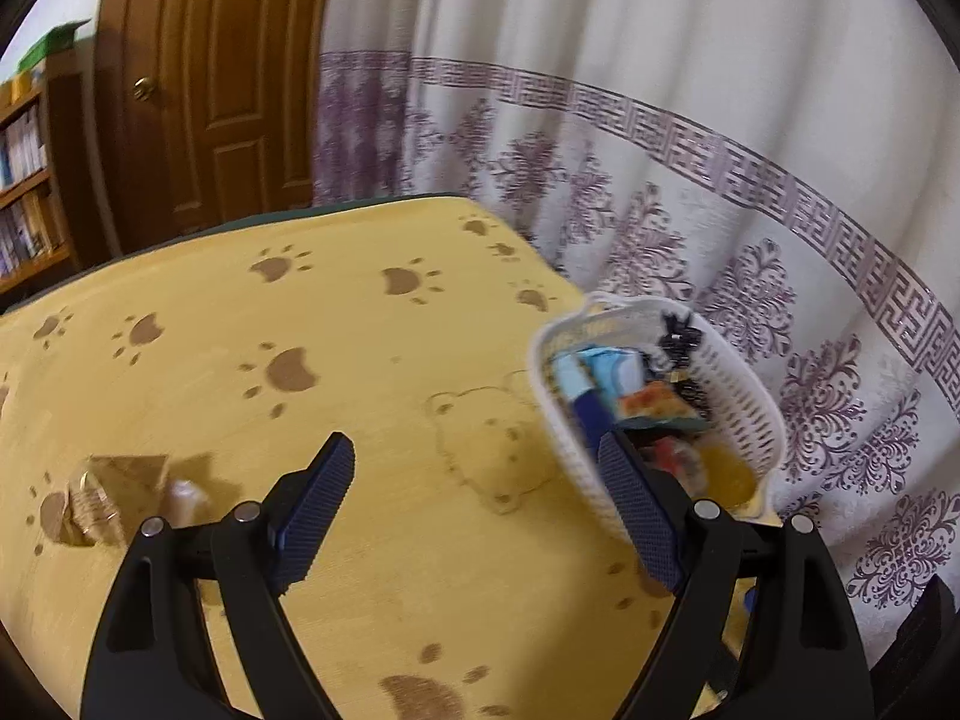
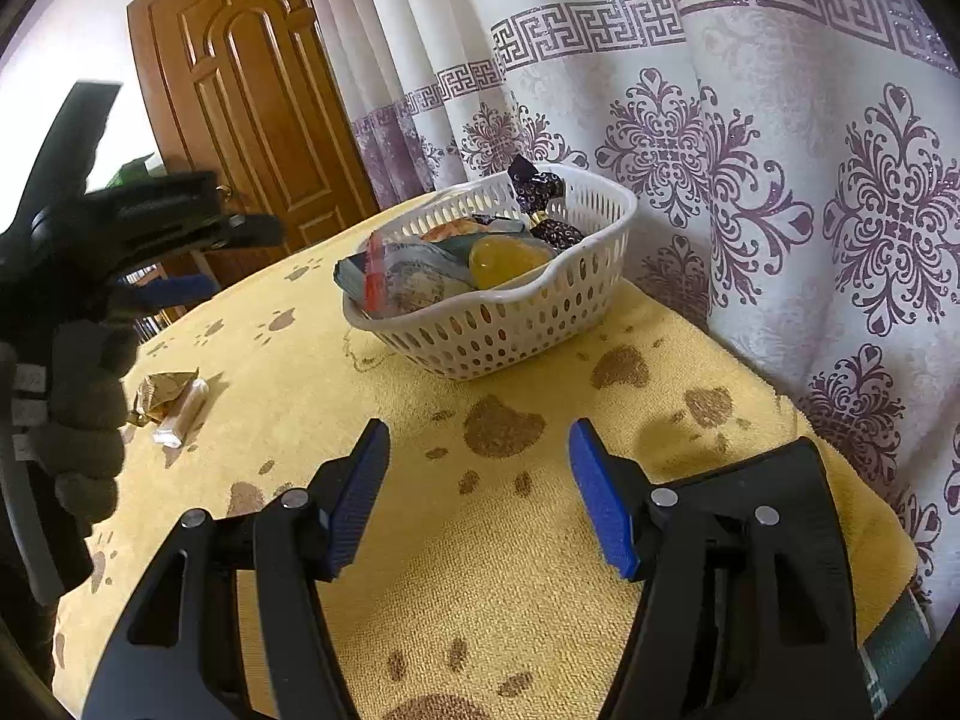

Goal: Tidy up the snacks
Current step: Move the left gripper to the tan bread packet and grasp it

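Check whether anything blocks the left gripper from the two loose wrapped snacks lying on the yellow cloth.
Nothing visible does. The left gripper is open and empty, and only bare yellow cloth lies between it and the loose snacks. The white basket sits off to the other side.

Left gripper (image 1: 474, 468): 2 blue-padded fingers (image 1: 318, 510) spread wide, nothing between them, angled downward. Right gripper (image 2: 477, 450): 2 blue pads parted moderately, empty, angled downward. Left hand (image 2: 78, 402): dark knitted glove, wrapped around the left gripper's handle, at the right-wrist view's left edge.
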### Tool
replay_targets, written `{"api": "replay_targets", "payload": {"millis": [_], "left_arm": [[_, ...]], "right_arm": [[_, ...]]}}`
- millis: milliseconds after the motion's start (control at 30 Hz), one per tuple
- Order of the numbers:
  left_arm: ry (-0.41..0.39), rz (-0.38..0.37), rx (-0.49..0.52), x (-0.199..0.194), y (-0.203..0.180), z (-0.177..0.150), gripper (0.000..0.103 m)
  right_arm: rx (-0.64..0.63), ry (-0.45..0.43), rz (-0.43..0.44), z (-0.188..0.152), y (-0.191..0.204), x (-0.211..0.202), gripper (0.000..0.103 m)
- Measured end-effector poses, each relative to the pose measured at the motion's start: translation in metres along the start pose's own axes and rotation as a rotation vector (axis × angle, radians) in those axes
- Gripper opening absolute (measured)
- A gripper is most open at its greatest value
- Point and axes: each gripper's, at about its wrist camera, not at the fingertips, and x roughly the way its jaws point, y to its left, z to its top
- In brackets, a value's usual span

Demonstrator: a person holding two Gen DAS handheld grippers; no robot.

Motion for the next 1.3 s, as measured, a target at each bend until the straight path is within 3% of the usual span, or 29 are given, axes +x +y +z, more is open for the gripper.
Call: {"api": "replay_targets", "payload": {"millis": [100,267,600,1000,1300], "left_arm": [[0.008,0.014,-0.046,-0.004,0.021,-0.003,0.087],[0.018,0.055,-0.123,-0.011,0.064,-0.007,0.088],[-0.008,0.195,-0.216,-0.031,0.141,-0.007,0.088],[0.033,0.337,-0.109,-0.002,0.180,-0.023,0.088],[0.079,0.278,-0.172,0.016,0.206,-0.045,0.090]], "right_arm": [[-0.012,-0.009,-0.015,-0.001,0.003,-0.002,0.071],[-0.010,0.005,-0.017,0.000,0.006,0.000,0.071],[-0.065,0.033,0.085,-0.003,0.042,-0.004,0.071],[-0.109,0.097,0.091,-0.018,0.062,0.010,0.071],[-0.126,0.106,0.071,-0.020,0.065,0.016,0.071]]}}
